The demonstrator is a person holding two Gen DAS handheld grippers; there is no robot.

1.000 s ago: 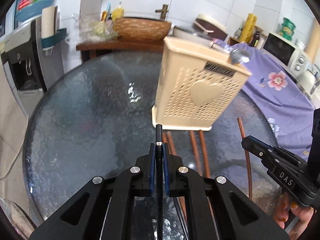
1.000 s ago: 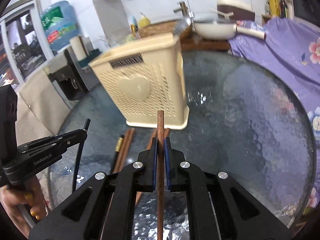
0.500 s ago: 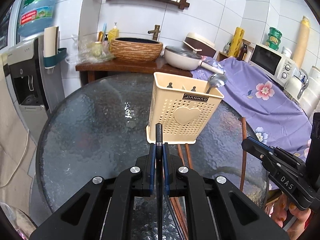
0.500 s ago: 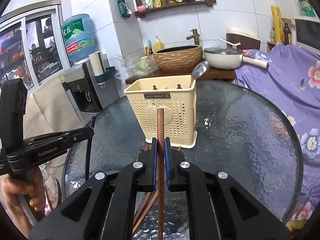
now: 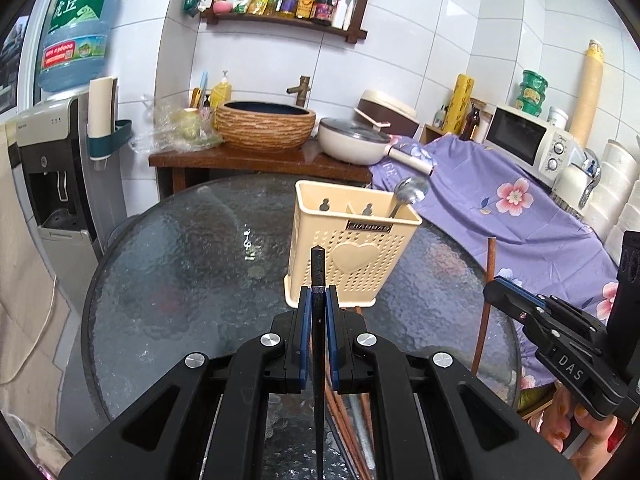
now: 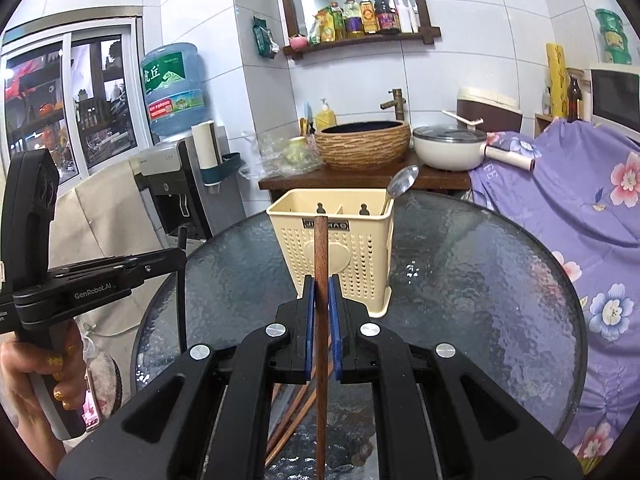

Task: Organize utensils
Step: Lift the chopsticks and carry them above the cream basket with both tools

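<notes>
The left gripper (image 5: 319, 300) is clamped on a black chopstick (image 5: 318, 272), its blue pads (image 5: 305, 320) pressed flat against the stick's sides with no gap to spare. The stick runs along the gripper's own line, its tip poking out a little past the pads and pointing toward the beige utensil holder (image 5: 352, 256); its rear end runs out of the bottom of the left wrist view, so its length cannot be told. The right gripper (image 6: 321, 292) is likewise closed on a brown wooden chopstick (image 6: 320, 248), which stands further out of the pads, its tip showing in front of the holder's front wall near the label; its lower end is also cut off by the frame. In the left wrist view the same brown stick stands nearly upright, held above the surface by the right gripper at the right edge. The holder sits upright on the round glass surface (image 5: 180, 280), beyond both grippers, with a metal spoon (image 5: 410, 194) standing in its right-hand compartment, bowl up and leaning right. More brown chopsticks (image 5: 344, 412) lie on the glass under the left gripper, mostly hidden by its body, so their count is unclear. A hand (image 6: 36, 376) grips the left gripper's handle at the edge of the right wrist view.
</notes>
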